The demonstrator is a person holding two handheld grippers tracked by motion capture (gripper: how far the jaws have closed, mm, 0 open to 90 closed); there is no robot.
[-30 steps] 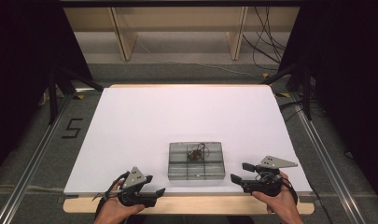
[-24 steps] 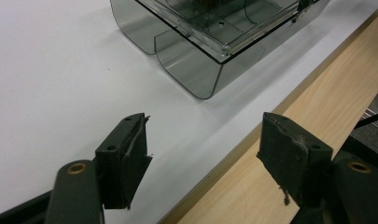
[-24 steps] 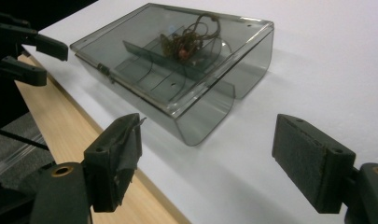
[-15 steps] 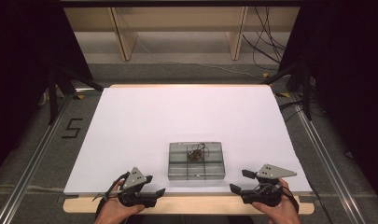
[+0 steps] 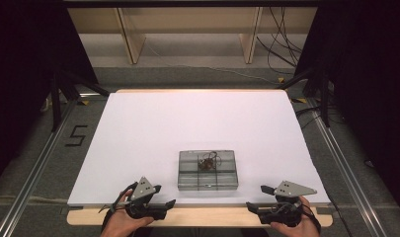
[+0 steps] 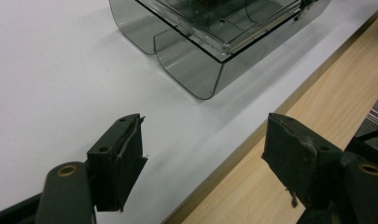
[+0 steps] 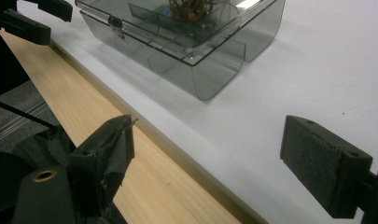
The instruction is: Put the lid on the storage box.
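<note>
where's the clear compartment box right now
In the high view the clear compartment box sits near the table's front edge, between the left gripper and right gripper, touching neither.

A: So where are the hands at?

B: Both low at the near edge. Left hand [image 5: 122, 222] holds the left gripper [image 5: 165, 206] pointing right, jaws spread wide.

A: And the other one?

B: Right hand [image 5: 292, 224] grips the right gripper [image 5: 254, 200] pointing left, also wide open. They face each other, well apart, nothing between either pair of jaws.
</note>
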